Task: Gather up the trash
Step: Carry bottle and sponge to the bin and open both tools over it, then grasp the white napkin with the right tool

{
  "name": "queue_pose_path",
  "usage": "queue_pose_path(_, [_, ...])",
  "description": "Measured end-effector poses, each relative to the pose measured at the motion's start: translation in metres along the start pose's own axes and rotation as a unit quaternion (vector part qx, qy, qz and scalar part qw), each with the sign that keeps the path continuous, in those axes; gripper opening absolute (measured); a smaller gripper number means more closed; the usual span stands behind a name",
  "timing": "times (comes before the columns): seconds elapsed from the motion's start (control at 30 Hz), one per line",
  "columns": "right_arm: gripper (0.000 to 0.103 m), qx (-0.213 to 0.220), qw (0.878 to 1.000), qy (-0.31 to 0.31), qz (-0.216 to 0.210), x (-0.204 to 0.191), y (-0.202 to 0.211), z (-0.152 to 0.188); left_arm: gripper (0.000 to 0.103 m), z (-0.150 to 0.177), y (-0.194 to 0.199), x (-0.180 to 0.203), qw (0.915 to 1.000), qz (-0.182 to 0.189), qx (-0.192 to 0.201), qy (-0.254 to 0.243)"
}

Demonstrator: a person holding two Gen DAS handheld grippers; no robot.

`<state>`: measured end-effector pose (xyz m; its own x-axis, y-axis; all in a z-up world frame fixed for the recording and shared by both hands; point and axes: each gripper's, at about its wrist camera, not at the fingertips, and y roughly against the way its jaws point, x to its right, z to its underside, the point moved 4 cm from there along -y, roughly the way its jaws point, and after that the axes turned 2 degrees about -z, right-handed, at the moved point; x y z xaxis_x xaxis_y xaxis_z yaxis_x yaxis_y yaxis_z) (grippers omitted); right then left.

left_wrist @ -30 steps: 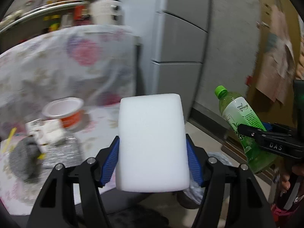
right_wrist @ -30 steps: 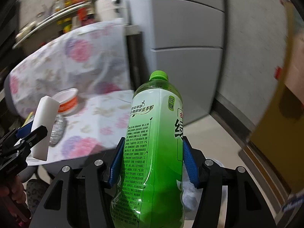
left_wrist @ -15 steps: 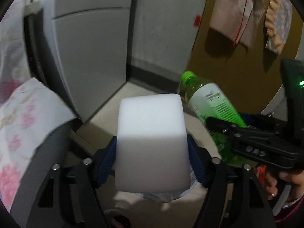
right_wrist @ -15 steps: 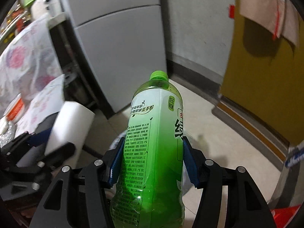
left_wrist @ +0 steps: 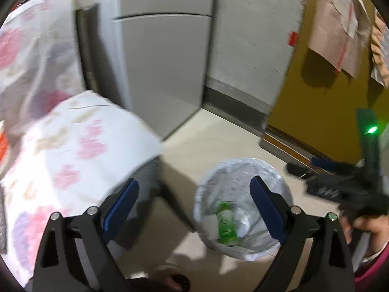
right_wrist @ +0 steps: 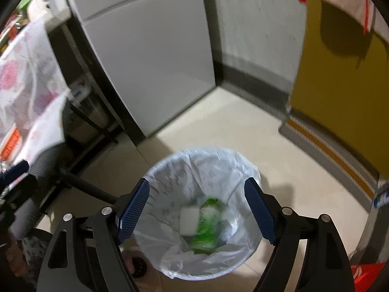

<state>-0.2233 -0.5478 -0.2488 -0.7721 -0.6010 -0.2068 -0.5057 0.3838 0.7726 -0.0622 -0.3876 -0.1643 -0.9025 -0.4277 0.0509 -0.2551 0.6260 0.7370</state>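
Note:
A white-lined trash bin (right_wrist: 250,170) stands on the floor below both grippers and also shows in the left wrist view (left_wrist: 211,180). Inside it lie the green tea bottle (right_wrist: 205,226) and the white foam block (right_wrist: 188,220); the bottle also shows in the left wrist view (left_wrist: 226,223). My right gripper (right_wrist: 197,209) is open and empty directly above the bin. My left gripper (left_wrist: 194,209) is open and empty, above the bin's left rim. The right gripper appears at the right edge of the left wrist view (left_wrist: 345,185).
A table with a flowered cloth (left_wrist: 68,146) stands to the left, with its dark leg (right_wrist: 90,187) next to the bin. A grey fridge (right_wrist: 150,56) is behind, a yellow door (right_wrist: 340,85) to the right. A red item (right_wrist: 367,275) lies on the floor, lower right.
Both grippers opened over the bin. The foam block left the left gripper and the green bottle left the right one; both now lie in the bin.

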Motion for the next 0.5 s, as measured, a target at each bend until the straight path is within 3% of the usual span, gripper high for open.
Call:
queue_pose_path(0.17, [0.081, 0.050, 0.998, 0.043, -0.012, -0.041, 0.051, -0.023, 0.090, -0.005, 0.039, -0.043, 0.9992, -0.028, 0.020, 0.021])
queue_pose_path(0.27, [0.081, 0.064, 0.994, 0.076, -0.044, -0.084, 0.074, -0.028, 0.090, 0.008, 0.071, -0.068, 0.9969, -0.065, 0.031, 0.032])
queue_pose_path(0.4, [0.081, 0.070, 0.981, 0.146, -0.107, -0.167, 0.089, -0.031, 0.090, 0.038, 0.108, -0.111, 0.9917, -0.100, 0.031, 0.075])
queue_pose_path(0.5, [0.081, 0.062, 0.968, 0.192, -0.148, -0.224, 0.089, -0.027, 0.090, 0.068, 0.135, -0.154, 0.9826, -0.142, 0.030, 0.115])
